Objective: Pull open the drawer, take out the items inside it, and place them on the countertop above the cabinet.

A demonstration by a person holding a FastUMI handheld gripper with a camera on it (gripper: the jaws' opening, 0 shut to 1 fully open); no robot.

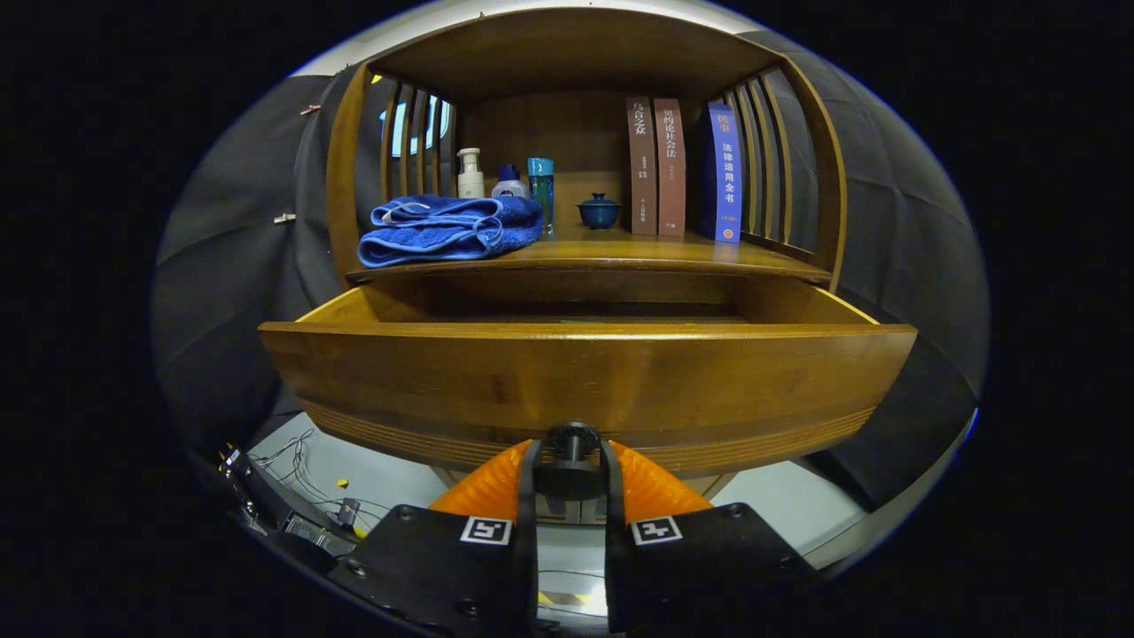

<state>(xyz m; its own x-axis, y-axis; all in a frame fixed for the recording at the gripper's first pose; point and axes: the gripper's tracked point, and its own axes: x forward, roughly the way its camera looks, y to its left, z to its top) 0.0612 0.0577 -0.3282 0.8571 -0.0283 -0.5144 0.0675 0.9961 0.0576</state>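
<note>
Drawer (585, 372) fills the middle of the frame, pulled well out from the cabinet (354, 177), its wooden front wide across the view and its open top showing a dark inside; what lies in it cannot be made out beyond a thin strip of green at the back. Low at the centre of the front sits a dark knob (571, 440). The gripper (571, 465) at the bottom centre has its two fingers closed in on that knob, one on each side, both seeming to press on it.

Above the drawer, the countertop (620, 252) runs across the upper middle. On it at the left lies a folded blue towel (447, 229). Behind the towel stand a white pump bottle (470, 175), a small blue-capped bottle (508, 182) and a tall teal bottle (541, 190). Near the centre sits a dark blue lidded cup (600, 211). Right of it three books (682, 168) stand upright, two brown and one blue.

At lower left, wires (292, 461) lie on a pale floor.
</note>
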